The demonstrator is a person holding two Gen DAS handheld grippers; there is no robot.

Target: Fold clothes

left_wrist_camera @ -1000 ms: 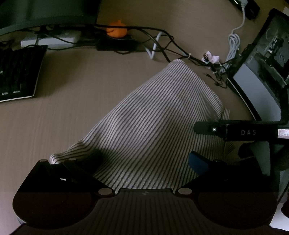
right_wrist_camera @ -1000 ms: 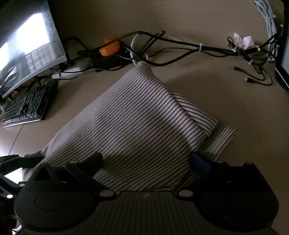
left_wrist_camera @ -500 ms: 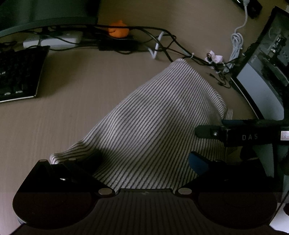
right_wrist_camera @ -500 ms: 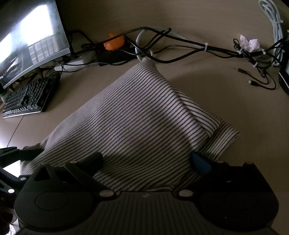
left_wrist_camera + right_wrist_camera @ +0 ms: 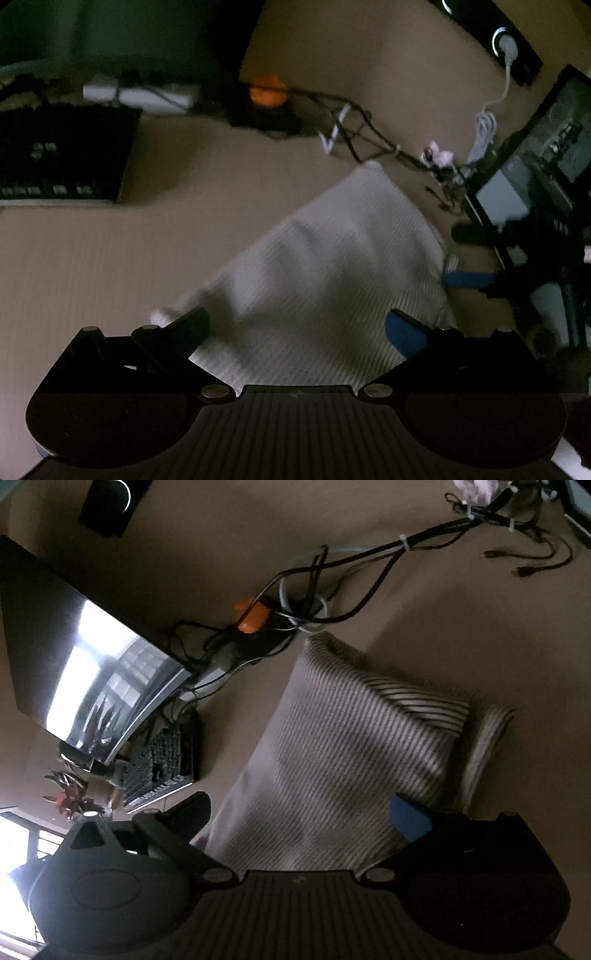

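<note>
Striped cloth (image 5: 351, 746) lies folded on the tan worktop (image 5: 92, 266), its far corner near a tangle of cables (image 5: 369, 568). Both tools stand with fingers spread wide and grip nothing: the left tool (image 5: 295, 328) hangs over the cloth's near edge, and the right tool (image 5: 301, 812) likewise, tilted to one side. A keyboard (image 5: 59, 155) sits well to the left, with an orange object (image 5: 253, 618) among the cables.
</note>
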